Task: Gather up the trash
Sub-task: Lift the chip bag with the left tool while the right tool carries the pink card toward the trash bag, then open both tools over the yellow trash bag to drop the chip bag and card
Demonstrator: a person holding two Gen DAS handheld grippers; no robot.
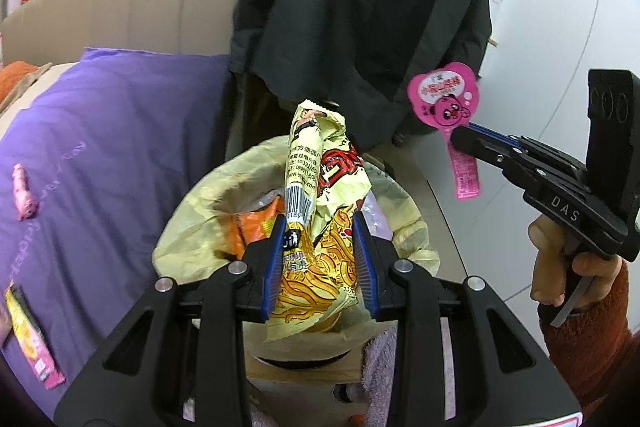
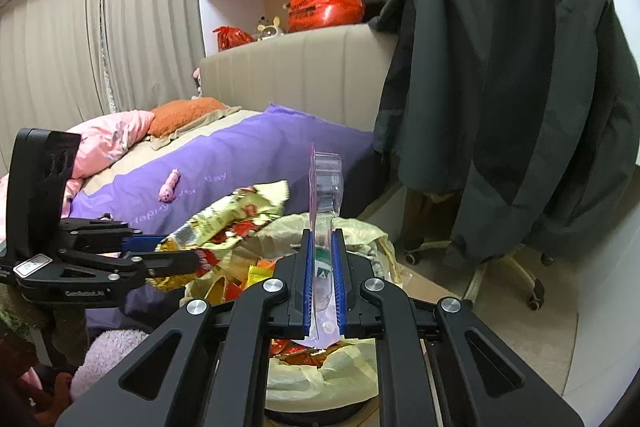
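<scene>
Both grippers hang over the bin, each loaded, so the step in hand looks like the drop itself.

The left gripper (image 1: 320, 263) is clamped on a crumpled noodle wrapper (image 1: 320, 187): thin, glossy yellow film printed with red lettering and a barcode, creased and standing up past the blue ribbed pads (image 1: 276, 267). In the left wrist view it sits directly above the bin (image 1: 192, 215), a round container lined with a pale yellow, wrinkled plastic bag, with orange and red packets already inside.

The right gripper (image 2: 323, 263) is nearly shut on a flat pink snack package (image 2: 326, 187); from its own camera the package shows edge-on, with a clear, stiff plastic blister bulging from a thin card. In the left wrist view the same package shows at 2 o'clock, its rounded pink face printed with a cartoon animal, held beside the bin rather than squarely over it.

The next move probably calls for opening the left jaws so the wrapper falls into the liner, then bringing the right gripper toward the centre before letting go. The light film may cling to the ribbed pads.

More litter remains on the soft purple bedspread (image 1: 120, 131): a small pink wrapped piece (image 1: 24, 195) at 9 o'clock and a flat pink-and-yellow packet (image 1: 32, 339) at 8 o'clock.
</scene>
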